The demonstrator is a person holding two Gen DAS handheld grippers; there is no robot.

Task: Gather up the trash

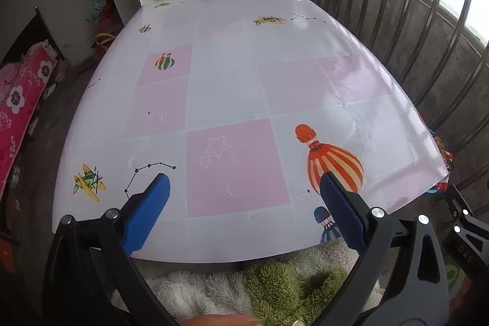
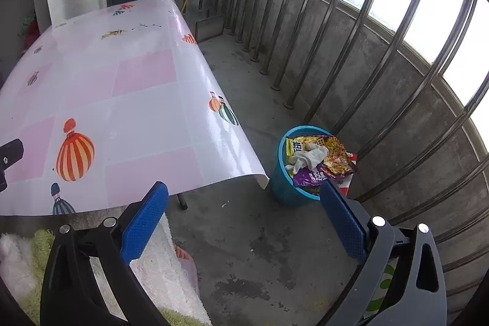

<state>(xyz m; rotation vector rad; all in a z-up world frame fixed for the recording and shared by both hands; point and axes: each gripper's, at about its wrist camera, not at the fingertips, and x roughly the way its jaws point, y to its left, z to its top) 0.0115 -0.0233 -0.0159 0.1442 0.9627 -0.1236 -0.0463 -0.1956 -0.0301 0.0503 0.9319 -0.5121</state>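
- left hand-held gripper (image 1: pixel 244 188) wide open over the desk (image 1: pixel 229 87), holding nothing
- right hand-held gripper (image 2: pixel 244 197) also spread wide, empty
- blue bin (image 2: pixel 282 185) of wrappers partly hidden behind its finger

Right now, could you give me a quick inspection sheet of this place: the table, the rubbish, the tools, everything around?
Surface: table under a glossy balloon-print cover, nothing on it.
Job's things: blue bin on the floor beside the table, heaped with snack wrappers and a crumpled tissue.
Clutter: nothing seen on the table.
Grippers: left hand-held gripper open, empty; right hand-held gripper open, empty.
Cables: nothing seen.
Surroundings: concrete floor, metal railing, fluffy garment on the person.
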